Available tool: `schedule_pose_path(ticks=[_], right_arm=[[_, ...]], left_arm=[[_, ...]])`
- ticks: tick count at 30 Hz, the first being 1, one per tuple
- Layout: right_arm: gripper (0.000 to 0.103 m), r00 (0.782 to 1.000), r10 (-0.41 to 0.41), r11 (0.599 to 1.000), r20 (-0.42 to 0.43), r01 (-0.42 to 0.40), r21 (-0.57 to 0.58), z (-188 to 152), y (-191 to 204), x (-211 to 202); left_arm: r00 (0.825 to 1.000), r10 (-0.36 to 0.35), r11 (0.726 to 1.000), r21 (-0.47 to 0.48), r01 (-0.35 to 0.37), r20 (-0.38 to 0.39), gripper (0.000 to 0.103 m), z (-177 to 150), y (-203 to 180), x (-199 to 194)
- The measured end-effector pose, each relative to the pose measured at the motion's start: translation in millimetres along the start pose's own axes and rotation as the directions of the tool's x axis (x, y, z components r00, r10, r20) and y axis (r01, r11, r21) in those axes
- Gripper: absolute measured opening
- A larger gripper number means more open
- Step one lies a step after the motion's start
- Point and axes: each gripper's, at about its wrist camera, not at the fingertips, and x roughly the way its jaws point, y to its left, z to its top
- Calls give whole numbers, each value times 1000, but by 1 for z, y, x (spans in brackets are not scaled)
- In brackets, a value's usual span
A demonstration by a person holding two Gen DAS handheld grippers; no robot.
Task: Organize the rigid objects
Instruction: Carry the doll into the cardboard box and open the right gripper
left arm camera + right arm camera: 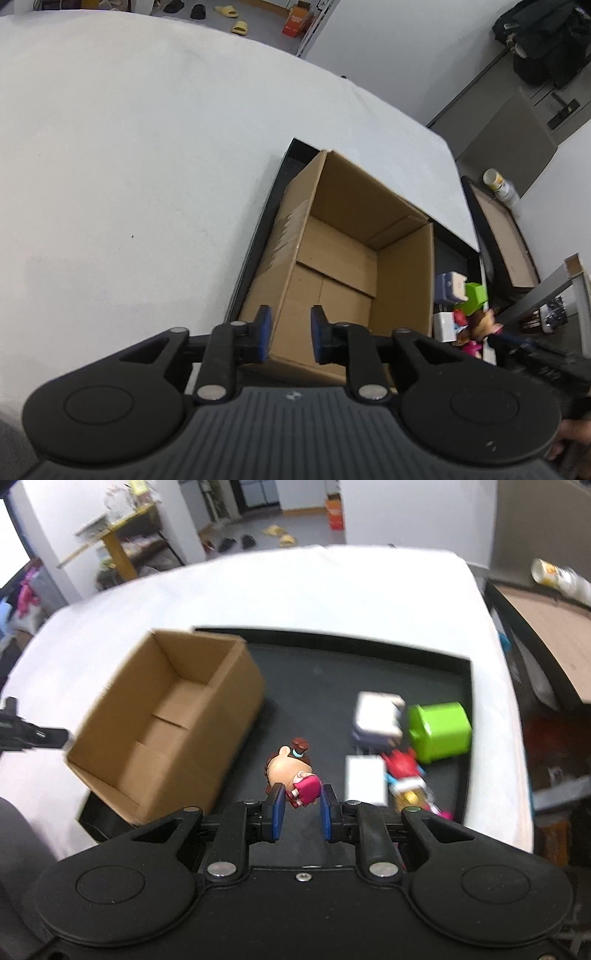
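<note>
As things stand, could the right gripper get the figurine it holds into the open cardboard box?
Probably yes. The right gripper is shut on the figurine, clear above the black tray. The cardboard box stands beside it, top open and empty, with nothing between them; the left gripper sits at its near wall.

The brown cardboard box stood open and empty on the left end of the black tray. A big-headed doll in a pink dress hung pinched by its body. Right of it lay a green cube, 2 white blocks and a red toy (blurred).
</note>
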Motion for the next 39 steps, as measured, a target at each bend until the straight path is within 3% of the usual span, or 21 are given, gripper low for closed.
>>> schedule_pose_path(ticks=[9,17,39], right_arm=[[20,994,100,995,53,-99,-16,41,33,-1],[20,988,150,987,31,-148,-59,63,65,23],[20,987,145,980,-72,-153,-124,93,101,107]], left_arm=[[1000,-3,1000,-15,2,-13,20,1,6,18],[999,-32,999,-14,32,-38,16,0,13,30],[994,-75,997,-7,75,-76,16,5,21,28]])
